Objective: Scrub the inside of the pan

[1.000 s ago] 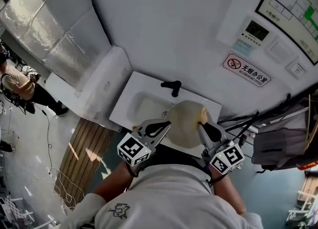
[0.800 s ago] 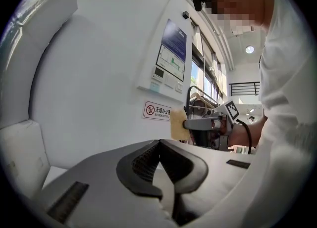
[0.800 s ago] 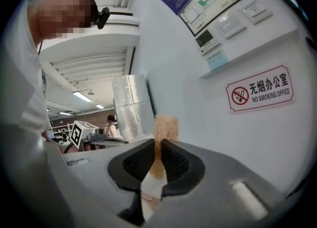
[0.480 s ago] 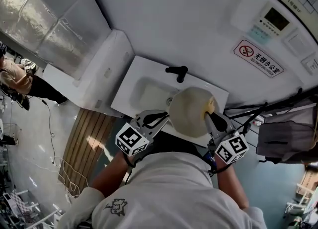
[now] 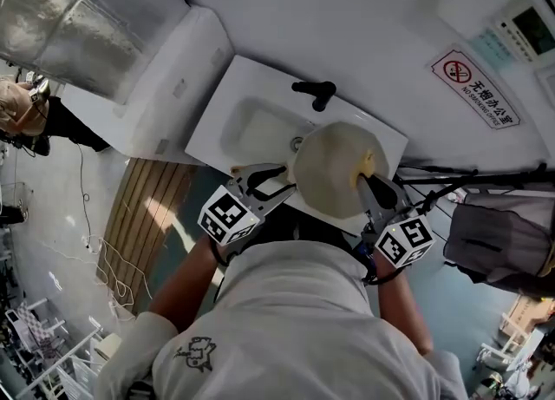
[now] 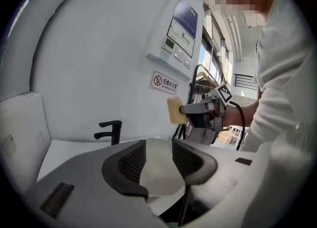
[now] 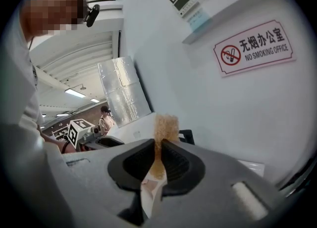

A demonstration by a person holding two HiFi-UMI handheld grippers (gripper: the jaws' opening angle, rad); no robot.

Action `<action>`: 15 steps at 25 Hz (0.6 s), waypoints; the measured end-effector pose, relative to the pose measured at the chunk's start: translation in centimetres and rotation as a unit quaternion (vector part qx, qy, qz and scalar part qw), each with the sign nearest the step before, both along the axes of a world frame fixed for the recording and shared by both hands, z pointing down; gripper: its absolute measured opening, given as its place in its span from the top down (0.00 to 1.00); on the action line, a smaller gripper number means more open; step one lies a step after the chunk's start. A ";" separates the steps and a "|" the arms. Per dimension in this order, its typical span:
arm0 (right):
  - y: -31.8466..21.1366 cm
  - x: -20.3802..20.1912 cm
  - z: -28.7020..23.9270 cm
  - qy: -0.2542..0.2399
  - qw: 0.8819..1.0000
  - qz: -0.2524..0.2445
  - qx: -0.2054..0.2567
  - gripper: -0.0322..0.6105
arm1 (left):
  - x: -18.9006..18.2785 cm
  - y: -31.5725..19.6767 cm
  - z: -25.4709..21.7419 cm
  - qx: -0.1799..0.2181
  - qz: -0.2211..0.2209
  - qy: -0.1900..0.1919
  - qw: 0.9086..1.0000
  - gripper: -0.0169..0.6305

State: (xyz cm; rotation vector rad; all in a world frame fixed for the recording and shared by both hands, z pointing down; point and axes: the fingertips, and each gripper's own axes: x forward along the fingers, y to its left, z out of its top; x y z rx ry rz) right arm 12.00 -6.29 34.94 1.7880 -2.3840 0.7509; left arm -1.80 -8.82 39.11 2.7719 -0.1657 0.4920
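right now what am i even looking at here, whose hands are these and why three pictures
No robot here: a person stands at a white sink with a black tap, holding a two-jaw gripper in each hand. The head view looks down from a camera on their head; the other two views ride on the grippers, looking along the jaws. The right gripper is shut on a sponge. The left gripper has just been opening its jaws; the cream pan shows between them, unclamped.
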 end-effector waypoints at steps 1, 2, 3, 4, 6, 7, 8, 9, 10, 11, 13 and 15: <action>-0.2 0.1 0.5 -0.001 1.000 -0.002 -0.005 0.89 | 0.0 -0.2 0.8 -0.005 0.001 -0.006 1.000 0.71; -0.4 0.2 1.0 -0.001 1.000 -0.004 -0.010 0.89 | 0.0 -0.4 1.6 -0.008 0.002 -0.013 1.000 0.69; -0.7 0.3 1.5 -0.002 1.000 -0.006 -0.015 0.89 | 0.0 -0.6 2.5 -0.011 0.005 -0.020 1.000 0.67; -0.9 0.5 2.0 -0.002 1.000 -0.007 -0.020 0.89 | 0.0 -0.7 3.4 -0.012 0.010 -0.029 0.999 0.64; -1.3 0.7 3.1 -0.004 1.000 -0.010 -0.029 0.89 | 0.0 -1.0 5.3 -0.013 0.021 -0.048 0.999 0.61; -1.5 0.9 3.6 -0.005 0.999 -0.011 -0.034 0.89 | -0.1 -1.1 6.3 -0.016 0.026 -0.056 0.998 0.60; -1.6 1.0 4.1 -0.006 0.999 -0.012 -0.038 0.89 | -0.2 -1.2 7.2 -0.018 0.031 -0.065 0.997 0.59; -1.8 1.1 4.6 -0.007 0.999 -0.013 -0.042 0.89 | -0.3 -1.4 8.2 -0.018 0.035 -0.075 0.996 0.58; -2.0 1.3 5.0 -0.007 0.999 -0.015 -0.046 0.89 | -0.5 -1.6 9.3 -0.014 0.038 -0.087 0.995 0.58; -2.1 1.5 5.4 -0.006 0.999 -0.016 -0.049 0.89 | -0.6 -1.7 10.5 -0.008 0.042 -0.101 0.994 0.58; -2.4 1.8 6.1 -0.005 0.998 -0.015 -0.055 0.89 | -0.8 -1.8 12.8 0.007 0.054 -0.128 0.990 0.58; -2.7 2.2 6.8 -0.006 0.998 -0.013 -0.061 0.89 | -0.9 -1.7 14.9 0.014 0.065 -0.153 0.986 0.57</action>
